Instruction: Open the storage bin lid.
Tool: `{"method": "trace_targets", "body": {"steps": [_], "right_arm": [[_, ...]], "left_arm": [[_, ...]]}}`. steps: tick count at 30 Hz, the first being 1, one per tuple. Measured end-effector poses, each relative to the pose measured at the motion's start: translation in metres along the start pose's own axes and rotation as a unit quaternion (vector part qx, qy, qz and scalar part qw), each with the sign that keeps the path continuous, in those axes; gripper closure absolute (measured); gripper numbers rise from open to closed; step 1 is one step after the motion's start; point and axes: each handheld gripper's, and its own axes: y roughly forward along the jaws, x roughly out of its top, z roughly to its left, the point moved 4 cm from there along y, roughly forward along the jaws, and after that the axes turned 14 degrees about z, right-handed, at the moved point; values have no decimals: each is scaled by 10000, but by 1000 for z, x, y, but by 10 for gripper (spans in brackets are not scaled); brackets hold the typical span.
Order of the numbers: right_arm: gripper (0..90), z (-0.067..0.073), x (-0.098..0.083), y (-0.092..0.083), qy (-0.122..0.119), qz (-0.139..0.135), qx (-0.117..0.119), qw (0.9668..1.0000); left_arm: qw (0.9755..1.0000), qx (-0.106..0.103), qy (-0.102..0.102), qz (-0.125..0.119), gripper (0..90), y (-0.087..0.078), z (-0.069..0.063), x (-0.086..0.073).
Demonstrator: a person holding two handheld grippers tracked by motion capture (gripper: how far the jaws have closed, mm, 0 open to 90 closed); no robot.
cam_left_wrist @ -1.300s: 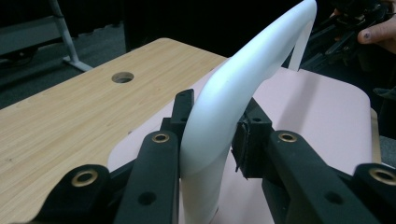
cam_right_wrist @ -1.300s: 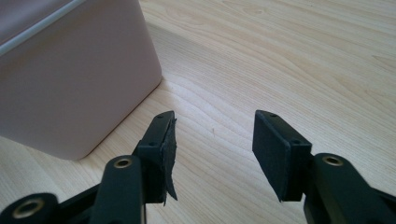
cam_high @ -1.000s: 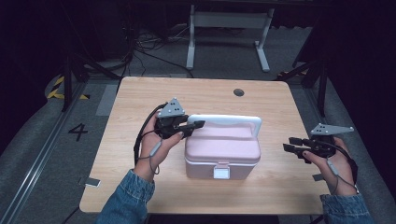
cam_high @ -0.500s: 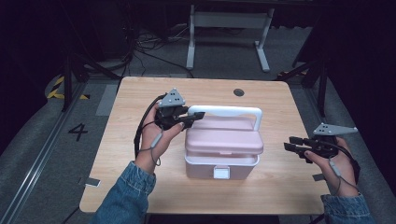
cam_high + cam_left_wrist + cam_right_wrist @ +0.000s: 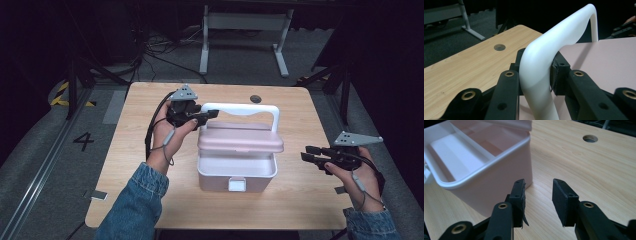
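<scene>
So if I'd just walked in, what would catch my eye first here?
Probably the pink storage box in the middle of the wooden table, its lid lifted partway open. The left hand-held gripper is clamped on the lid's white handle at its left corner. The right hand-held gripper hangs open beside the box's right side, holding nothing.

A pale pink plastic box [image 5: 237, 172] has a slightly deeper pink lid [image 5: 240, 140], a white curved handle [image 5: 240, 109] and a white front latch [image 5: 237, 184]. The light wood-grain bench [image 5: 125, 160] shows fine streaks. Both grippers are black with brass-coloured rivets; grey plates top them. Sleeves are blue denim [image 5: 135, 205].
</scene>
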Motion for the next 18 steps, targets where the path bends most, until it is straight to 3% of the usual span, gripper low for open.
{"method": "trace_targets", "body": {"steps": [10,18], "right_arm": [[657,21,14,1,-354,-136,252,9990],[683,38,25,4,-634,-234,399,9969]], "left_arm": [[9999,96,45,68,730,5,10,9],[9998,-118,-114,-145,741,10,21,10]]}}
